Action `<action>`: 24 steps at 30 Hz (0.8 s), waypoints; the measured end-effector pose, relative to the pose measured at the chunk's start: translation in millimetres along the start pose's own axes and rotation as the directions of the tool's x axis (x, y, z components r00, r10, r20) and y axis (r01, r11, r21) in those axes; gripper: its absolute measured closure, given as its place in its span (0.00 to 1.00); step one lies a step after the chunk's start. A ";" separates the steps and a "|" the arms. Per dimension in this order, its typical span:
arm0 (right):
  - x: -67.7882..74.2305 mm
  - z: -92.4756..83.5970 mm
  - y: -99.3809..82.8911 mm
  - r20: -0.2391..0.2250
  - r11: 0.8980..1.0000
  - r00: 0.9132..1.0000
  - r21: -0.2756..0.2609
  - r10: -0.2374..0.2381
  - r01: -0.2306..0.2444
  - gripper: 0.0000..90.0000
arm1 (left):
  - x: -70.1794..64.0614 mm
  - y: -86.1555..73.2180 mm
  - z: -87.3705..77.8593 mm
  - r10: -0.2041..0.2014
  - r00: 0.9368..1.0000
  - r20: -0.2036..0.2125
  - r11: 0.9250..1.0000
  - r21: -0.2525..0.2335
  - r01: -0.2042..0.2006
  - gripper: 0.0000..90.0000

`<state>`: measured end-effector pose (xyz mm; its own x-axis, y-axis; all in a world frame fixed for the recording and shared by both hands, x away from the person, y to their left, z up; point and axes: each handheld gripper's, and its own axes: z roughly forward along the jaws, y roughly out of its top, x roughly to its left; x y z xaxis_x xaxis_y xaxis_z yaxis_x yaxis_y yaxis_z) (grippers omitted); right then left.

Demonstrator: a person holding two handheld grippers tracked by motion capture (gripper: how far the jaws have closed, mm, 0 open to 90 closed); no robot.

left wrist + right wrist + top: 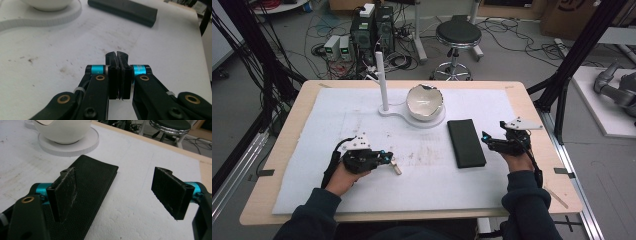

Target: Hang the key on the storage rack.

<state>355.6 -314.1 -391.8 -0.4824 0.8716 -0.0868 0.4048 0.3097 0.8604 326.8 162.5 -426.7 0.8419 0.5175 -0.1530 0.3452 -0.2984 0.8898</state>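
Right gripper point(120, 195) hovers with jaws spread wide, the black leather case point(92, 185) just left beneath, so shift left to straddle it before closing, while left gripper point(117, 56) rests pinched empty.

Small pale piece point(395, 166) seems hidden between pads.

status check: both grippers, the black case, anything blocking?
Left gripper shut, empty, resting on the mat. Right gripper open, jaws apart over the black case, not touching. Case flat beside the bowl; path clear.
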 end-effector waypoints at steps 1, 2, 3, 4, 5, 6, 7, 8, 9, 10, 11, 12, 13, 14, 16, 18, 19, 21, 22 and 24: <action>-0.8 0.1 -0.9 -0.004 1.000 1.000 0.003 0.004 -0.004 0.23 | 0.0 0.0 0.0 0.000 1.000 0.000 1.000 0.000 0.000 0.98; -1.9 0.5 -1.3 -0.007 1.000 1.000 -0.001 0.004 -0.004 0.23 | 1.9 4.8 -4.1 0.007 1.000 -0.018 1.000 -0.023 -0.007 0.98; -1.9 0.5 -1.3 -0.007 1.000 1.000 -0.001 0.004 -0.004 0.23 | 1.9 4.8 -4.1 0.007 1.000 -0.018 1.000 -0.023 -0.007 0.98; -2.9 -0.5 -1.5 -0.007 1.000 1.000 -0.006 0.017 -0.017 0.23 | 4.2 9.3 -9.0 0.010 0.999 -0.045 0.999 -0.046 -0.012 0.98; -2.9 -0.5 -1.5 -0.007 1.000 1.000 -0.006 0.017 -0.017 0.23 | 4.2 9.3 -9.0 0.010 0.999 -0.045 0.999 -0.046 -0.012 0.98; -2.3 -2.2 -2.4 -0.006 1.000 1.000 -0.009 0.012 -0.012 0.23 | 8.5 14.8 -16.5 0.008 0.997 -0.076 0.997 -0.073 -0.013 0.98; -1.8 -3.0 -2.9 -0.005 1.000 1.000 -0.008 0.014 -0.014 0.23 | 11.3 18.4 -20.9 0.006 0.996 -0.091 0.996 -0.088 -0.014 0.98; -1.5 -3.6 -3.4 -0.002 1.000 1.000 -0.009 0.013 -0.013 0.23 | 14.6 21.9 -25.6 0.004 0.994 -0.107 0.994 -0.105 -0.015 0.98; -1.5 -3.6 -3.4 -0.002 1.000 1.000 -0.009 0.013 -0.013 0.23 | 14.6 21.9 -25.6 0.004 0.994 -0.107 0.994 -0.105 -0.015 0.98; -1.3 -5.1 -3.9 0.000 1.000 1.000 -0.011 0.013 -0.013 0.23 | 21.8 30.0 -33.7 -0.006 0.993 -0.121 0.992 -0.127 -0.010 0.98; -0.9 -5.6 -3.8 0.000 1.000 1.000 -0.012 0.013 -0.013 0.23 | 21.8 30.0 -33.7 -0.006 0.993 -0.121 0.992 -0.127 -0.010 0.98; -0.6 -6.4 -3.5 0.003 1.000 1.000 -0.015 0.009 -0.009 0.23 | 26.0 36.7 -37.3 -0.008 0.992 -0.128 0.991 -0.135 -0.010 0.98; -0.4 -6.7 -3.1 0.005 1.000 1.000 -0.018 0.008 -0.008 0.23 | 32.1 48.4 -42.2 -0.008 0.990 -0.140 0.989 -0.144 -0.013 0.98; -0.4 -6.7 -3.1 0.005 1.000 1.000 -0.018 0.008 -0.008 0.23 | 32.1 48.4 -42.2 -0.008 0.990 -0.140 0.989 -0.144 -0.013 0.98; -0.2 -5.8 -2.2 0.005 1.000 1.000 -0.022 0.006 -0.006 0.23 | 39.7 73.1 -50.9 -0.006 0.987 -0.158 0.983 -0.184 -0.024 0.98; -0.1 -4.5 -1.9 0.003 1.000 1.000 -0.018 0.008 -0.008 0.23 | 45.0 90.8 -54.0 0.002 0.986 -0.168 0.979 -0.199 -0.036 0.98; -0.4 -3.7 -1.9 0.002 1.000 1.000 -0.019 0.002 -0.002 0.23 | 47.9 99.4 -54.3 0.006 0.985 -0.172 0.978 -0.204 -0.041 0.98; 0.2 -3.2 -1.5 0.000 1.000 1.000 -0.017 0.006 -0.006 0.23 | 54.8 115.5 -53.5 0.013 0.983 -0.185 0.979 -0.200 -0.050 0.98; 0.4 -3.2 -1.5 0.001 1.000 1.000 -0.017 0.007 -0.007 0.23 | 54.8 115.5 -53.5 0.013 0.983 -0.185 0.979 -0.200 -0.050 0.98; 0.2 -3.2 -1.3 0.000 1.000 1.000 -0.020 0.007 -0.007 0.23 | 62.8 128.6 -51.4 0.008 0.981 -0.196 0.979 -0.200 -0.048 0.98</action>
<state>352.4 -315.6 -391.3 -0.4799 0.8736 -0.0810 0.3924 0.2963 0.8708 402.8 197.8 -299.8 0.7474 0.6618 -0.0585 0.2142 -0.1567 0.9641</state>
